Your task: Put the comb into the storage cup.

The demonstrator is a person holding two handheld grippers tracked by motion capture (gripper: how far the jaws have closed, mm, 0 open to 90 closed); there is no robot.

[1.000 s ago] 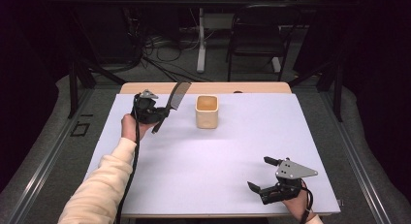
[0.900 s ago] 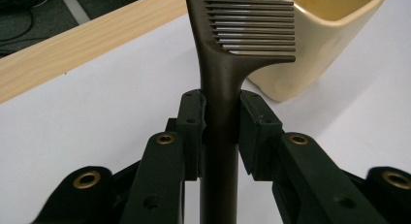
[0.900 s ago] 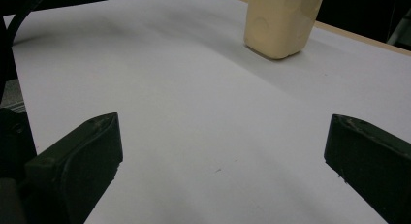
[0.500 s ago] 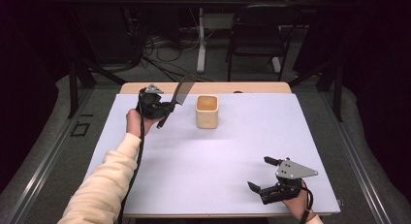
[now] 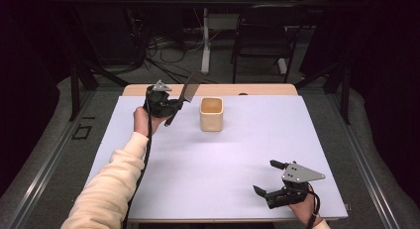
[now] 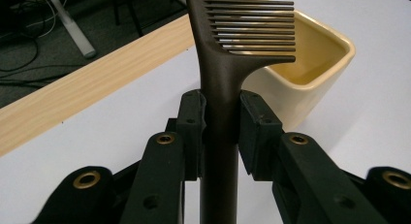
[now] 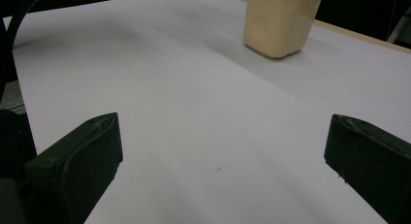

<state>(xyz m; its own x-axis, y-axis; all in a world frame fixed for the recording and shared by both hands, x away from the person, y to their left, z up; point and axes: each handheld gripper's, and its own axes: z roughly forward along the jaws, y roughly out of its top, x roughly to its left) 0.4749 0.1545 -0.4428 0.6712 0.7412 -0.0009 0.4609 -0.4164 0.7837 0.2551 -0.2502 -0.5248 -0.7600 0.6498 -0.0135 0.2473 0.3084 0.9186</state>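
Left gripper [image 5: 171,109], near the far-left corner of the tabletop [image 5: 218,164], is clenched on the handle of 1 dark comb [image 5: 189,88]; the left gripper view shows both jaws pressed against the comb [image 6: 220,73] just below its teeth. The comb is held aloft, tilted, teeth end up and toward the far edge, just left of the cream cup [image 5: 211,113], which stands upright near the middle of the far edge. Compared with the high view 1 second ago, the left gripper and comb have shifted slightly toward the cup and risen a little; the cup has not moved. This suggests the transport step is under way, with the comb likely to be lowered into the cup's open mouth [image 6: 310,64], which appears to hold nothing else. Right gripper [image 5: 270,182] rests near the near-right corner, jaws spread wide and holding nothing; its position is unchanged. Its own view shows the cup [image 7: 281,20] well apart.
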